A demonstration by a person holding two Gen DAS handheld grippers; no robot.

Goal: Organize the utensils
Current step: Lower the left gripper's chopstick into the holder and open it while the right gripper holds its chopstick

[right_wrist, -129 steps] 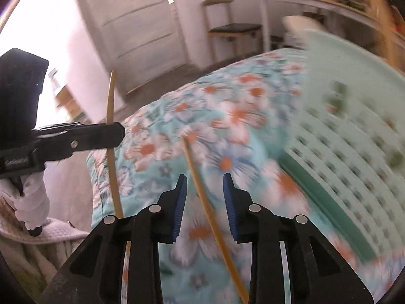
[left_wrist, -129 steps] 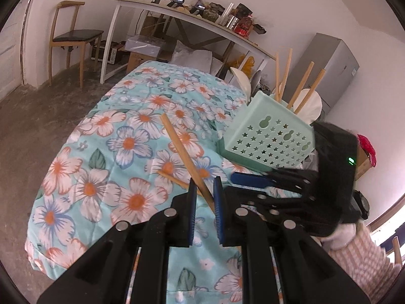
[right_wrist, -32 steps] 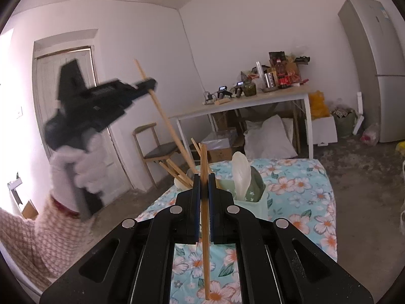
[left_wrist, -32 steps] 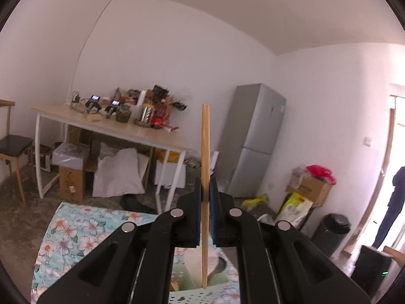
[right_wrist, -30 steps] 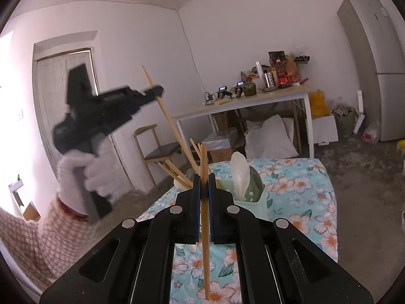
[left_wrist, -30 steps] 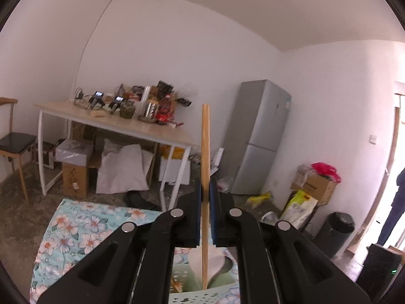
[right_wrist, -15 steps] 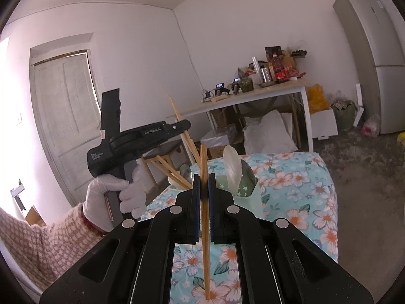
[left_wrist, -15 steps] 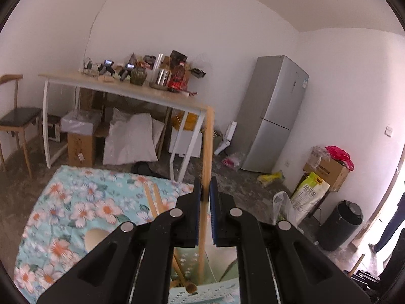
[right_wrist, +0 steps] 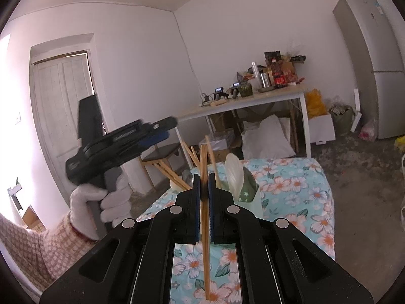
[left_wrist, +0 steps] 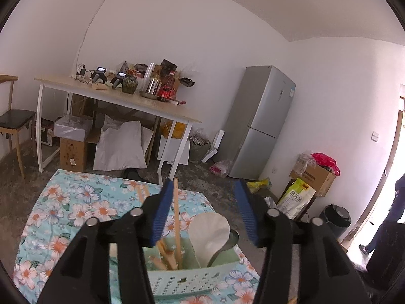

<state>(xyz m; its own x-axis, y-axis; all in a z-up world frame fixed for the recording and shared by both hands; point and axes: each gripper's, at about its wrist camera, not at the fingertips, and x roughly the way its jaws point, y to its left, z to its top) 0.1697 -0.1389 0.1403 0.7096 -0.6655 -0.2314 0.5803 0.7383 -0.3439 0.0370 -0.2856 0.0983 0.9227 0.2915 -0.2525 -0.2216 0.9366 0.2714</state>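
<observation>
Floral tablecloth [left_wrist: 76, 210] under green basket [left_wrist: 182, 281]; left claw [left_wrist: 205, 215] spread above it, right claw [right_wrist: 204, 202] pinching upright chopstick [right_wrist: 205, 240].

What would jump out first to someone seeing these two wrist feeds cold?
Probably the right gripper clamped on an upright wooden chopstick in the middle of its view, above the floral tablecloth. In the left wrist view, the left gripper hangs wide open over the mint green basket, where more chopsticks and a white spoon stand. The tall grey refrigerator against the far wall also draws the eye.
</observation>
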